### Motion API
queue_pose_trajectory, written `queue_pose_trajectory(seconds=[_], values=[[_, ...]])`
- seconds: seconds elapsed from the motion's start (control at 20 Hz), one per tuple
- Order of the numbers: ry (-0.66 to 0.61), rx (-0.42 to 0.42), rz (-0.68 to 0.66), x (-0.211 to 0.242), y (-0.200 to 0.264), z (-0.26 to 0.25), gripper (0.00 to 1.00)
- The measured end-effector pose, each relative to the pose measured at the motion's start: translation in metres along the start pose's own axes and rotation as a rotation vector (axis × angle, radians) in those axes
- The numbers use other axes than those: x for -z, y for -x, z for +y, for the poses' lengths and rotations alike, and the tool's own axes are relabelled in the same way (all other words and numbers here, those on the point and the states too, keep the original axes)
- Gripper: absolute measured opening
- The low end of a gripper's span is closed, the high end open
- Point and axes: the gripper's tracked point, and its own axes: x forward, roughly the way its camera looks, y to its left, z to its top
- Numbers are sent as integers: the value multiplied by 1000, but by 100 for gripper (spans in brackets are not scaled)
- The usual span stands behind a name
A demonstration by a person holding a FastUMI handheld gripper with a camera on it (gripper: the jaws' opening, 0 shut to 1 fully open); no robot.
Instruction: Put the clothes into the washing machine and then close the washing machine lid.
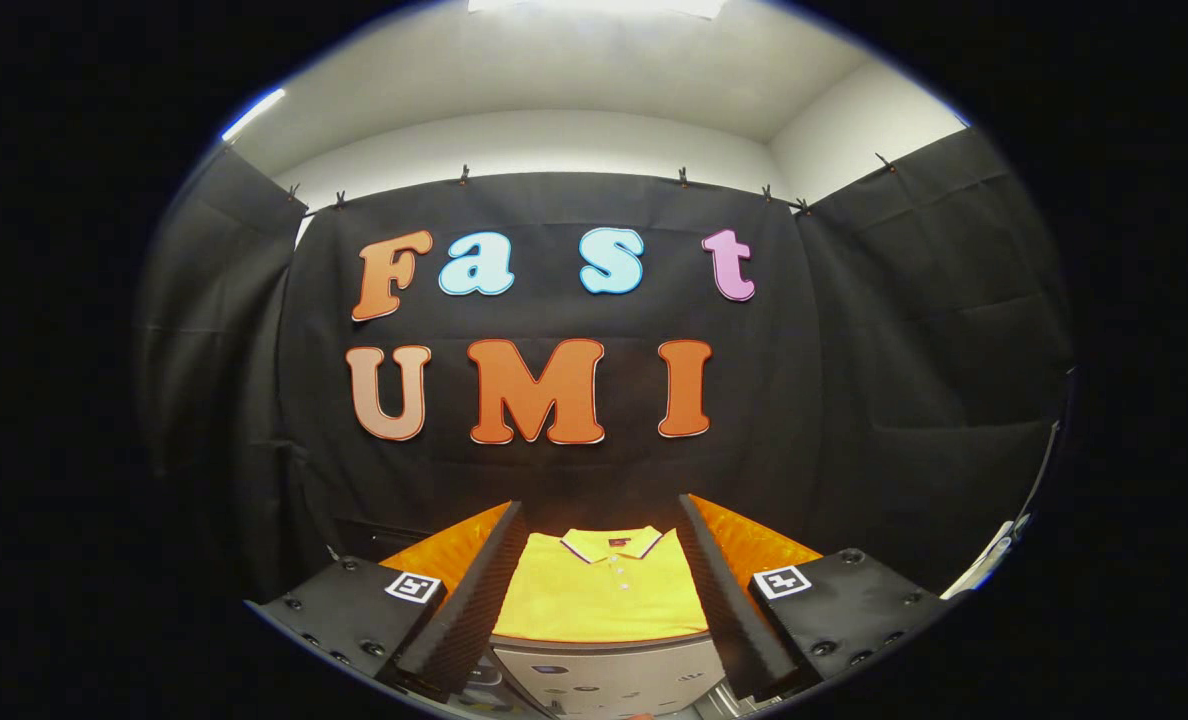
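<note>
The gripper [602,590] hangs with its fingers spread wide, empty. Between and just beyond them a folded yellow polo shirt [602,590] lies flat on an orange surface [754,545], with the washing machine [609,675] nearer below. Pinching only the top layer could unfold the shirt and leave it snagged on the rim.
</note>
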Motion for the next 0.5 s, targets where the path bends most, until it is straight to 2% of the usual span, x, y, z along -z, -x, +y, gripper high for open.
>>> queue_pose_trajectory(seconds=[0.5], values=[[3,0,6,-1,-5,0,98]])
